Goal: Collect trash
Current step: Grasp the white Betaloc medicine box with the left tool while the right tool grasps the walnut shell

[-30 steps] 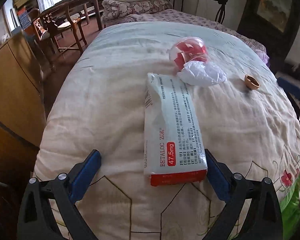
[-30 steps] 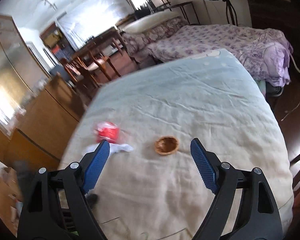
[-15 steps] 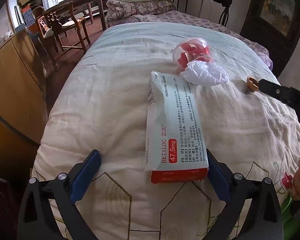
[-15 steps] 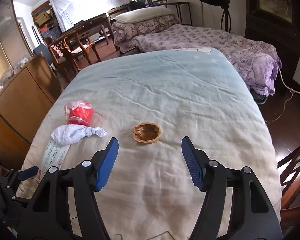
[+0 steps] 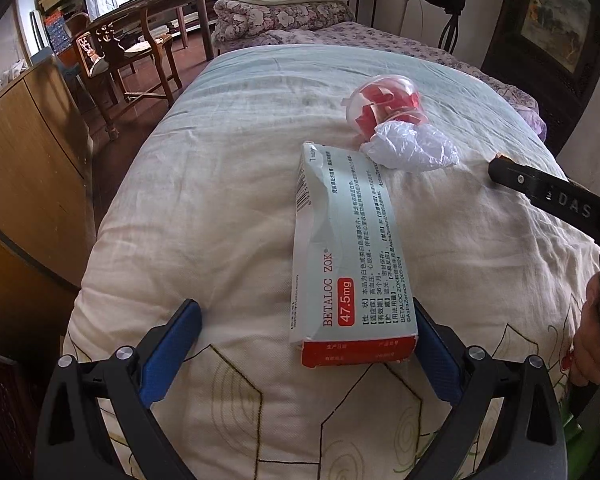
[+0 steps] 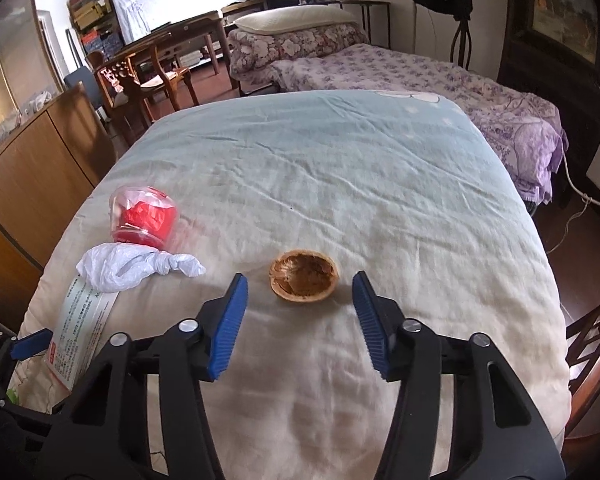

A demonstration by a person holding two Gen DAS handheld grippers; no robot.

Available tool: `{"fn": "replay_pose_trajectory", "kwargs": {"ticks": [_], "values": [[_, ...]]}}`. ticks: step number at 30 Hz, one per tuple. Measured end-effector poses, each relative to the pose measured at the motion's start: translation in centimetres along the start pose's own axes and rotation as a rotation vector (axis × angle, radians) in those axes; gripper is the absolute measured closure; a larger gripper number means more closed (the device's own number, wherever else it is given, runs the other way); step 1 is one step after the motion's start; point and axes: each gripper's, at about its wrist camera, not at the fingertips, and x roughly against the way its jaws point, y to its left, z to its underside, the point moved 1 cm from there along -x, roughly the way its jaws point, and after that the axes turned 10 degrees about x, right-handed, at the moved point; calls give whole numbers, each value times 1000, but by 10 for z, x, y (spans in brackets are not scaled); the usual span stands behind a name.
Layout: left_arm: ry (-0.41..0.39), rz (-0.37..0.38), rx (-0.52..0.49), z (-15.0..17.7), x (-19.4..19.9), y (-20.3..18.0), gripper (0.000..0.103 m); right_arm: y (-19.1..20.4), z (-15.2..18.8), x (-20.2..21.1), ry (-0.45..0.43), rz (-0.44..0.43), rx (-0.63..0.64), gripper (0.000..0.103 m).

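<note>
On the cream quilt [image 5: 228,208] lies a white and red medicine box [image 5: 352,248]. Its near end sits between the fingers of my left gripper [image 5: 304,344], which is open, with the box beside the right finger. Beyond the box lie a crumpled white plastic bag [image 5: 412,146] and a clear cup with red scraps [image 5: 384,104]. A brown half nutshell [image 6: 304,276] rests between the fingertips of my right gripper [image 6: 300,284]. The right jaws are closing and the pads stand apart from the shell. The bag [image 6: 132,266], cup [image 6: 146,220] and box [image 6: 80,328] lie to its left.
A wooden cabinet [image 6: 40,168] runs along the bed's left side, with wooden chairs [image 6: 140,80] behind it. A second bed with a purple floral cover [image 6: 420,76] stands beyond. A chair [image 6: 592,340] is at the right edge. A person's hand [image 5: 592,328] holds the right gripper.
My right gripper has come down and forward to the nutshell, and its jaws have narrowed around it. Its arm has entered the left wrist view from the right. The left gripper has not moved.
</note>
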Motion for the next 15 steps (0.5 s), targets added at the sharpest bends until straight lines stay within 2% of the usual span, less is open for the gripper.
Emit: {"fn": "replay_pose_trajectory", "kwargs": {"ticks": [1, 3, 6, 8, 15], "values": [[0, 0, 1, 0, 0, 0, 5, 0, -1, -2, 5, -15, 1, 67], [-1, 0, 3, 0, 0, 0, 5, 2, -2, 2, -8, -14, 8, 68], [-5, 0, 5, 0, 1, 0, 5, 10, -3, 30, -98, 15, 47, 68], [-14, 8, 3, 0, 4, -1, 6, 7, 0, 42, -112, 2, 21, 68], [-11, 72, 26, -14, 0, -4, 6, -19, 8, 41, -51, -55, -132, 68]]}}
